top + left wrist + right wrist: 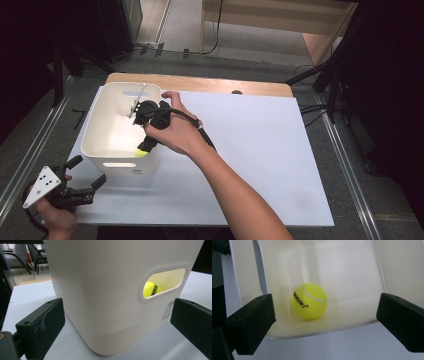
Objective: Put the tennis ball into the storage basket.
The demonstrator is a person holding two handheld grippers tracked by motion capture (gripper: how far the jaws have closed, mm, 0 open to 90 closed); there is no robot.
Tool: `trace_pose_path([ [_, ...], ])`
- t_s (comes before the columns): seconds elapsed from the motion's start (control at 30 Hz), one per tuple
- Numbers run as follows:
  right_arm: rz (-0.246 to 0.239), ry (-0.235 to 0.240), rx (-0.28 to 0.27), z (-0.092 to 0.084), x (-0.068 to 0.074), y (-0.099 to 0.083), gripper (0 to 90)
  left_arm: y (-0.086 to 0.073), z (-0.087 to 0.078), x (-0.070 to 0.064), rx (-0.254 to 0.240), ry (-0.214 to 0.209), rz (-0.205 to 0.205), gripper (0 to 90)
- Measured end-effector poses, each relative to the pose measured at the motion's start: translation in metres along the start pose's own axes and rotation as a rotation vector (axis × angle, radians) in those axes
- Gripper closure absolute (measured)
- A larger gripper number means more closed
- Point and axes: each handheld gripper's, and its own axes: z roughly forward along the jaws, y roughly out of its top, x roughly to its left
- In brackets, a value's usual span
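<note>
A white plastic bin (pixel 97 131) stands on the left part of the white table top. Inside it, on the bottom near the front right corner, lies a yellow tennis ball (pixel 141 151) with black lettering (pixel 309 302). My right gripper (pixel 146 142) hangs over the bin's right rim, pointing down at the ball, open (pixel 324 320), with the ball between and beyond its jaws, untouched. My left gripper (pixel 89 171) sits low at the table's front left corner, open (pixel 117 322), facing the bin's front wall (pixel 105 295). The ball (pixel 152 289) shows through the handle slot.
The white board (pixel 260 150) stretches to the right of the bin, with a wooden edge (pixel 200 82) behind it. Black stands and cables (pixel 325 85) are at the back right. Metal rails (pixel 30 150) run along the floor on both sides.
</note>
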Motion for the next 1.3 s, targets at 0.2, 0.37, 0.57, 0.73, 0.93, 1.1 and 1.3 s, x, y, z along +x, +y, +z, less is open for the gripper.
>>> trace_pose_path([
  [0.2,0.024,-0.001,-0.017,-0.009,0.002,-0.009,0.0,0.0,0.0,0.0,0.002,0.0,0.001,0.0],
  [0.37,0.046,-0.005,-0.043,-0.014,0.001,-0.019,0.0,0.0,0.0,0.0,0.002,0.0,0.0,0.0],
  [0.57,0.062,-0.01,-0.043,-0.018,-0.001,-0.033,0.0,0.0,0.0,0.0,0.006,0.002,0.004,0.0],
  [0.73,0.08,-0.02,-0.049,-0.023,-0.003,-0.046,0.0,0.0,0.0,0.0,0.006,0.002,0.005,0.0],
  [0.93,0.108,-0.033,-0.044,-0.025,-0.004,-0.063,0.0,0.0,0.0,0.0,0.008,0.001,0.007,0.0],
  [1.1,0.121,-0.037,-0.047,-0.027,-0.005,-0.075,0.0,0.0,0.0,-0.001,0.007,0.001,0.007,0.0],
  [1.3,0.145,-0.049,-0.053,-0.028,-0.008,-0.094,0.0,0.0,0.001,-0.001,0.008,0.001,0.006,0.0],
])
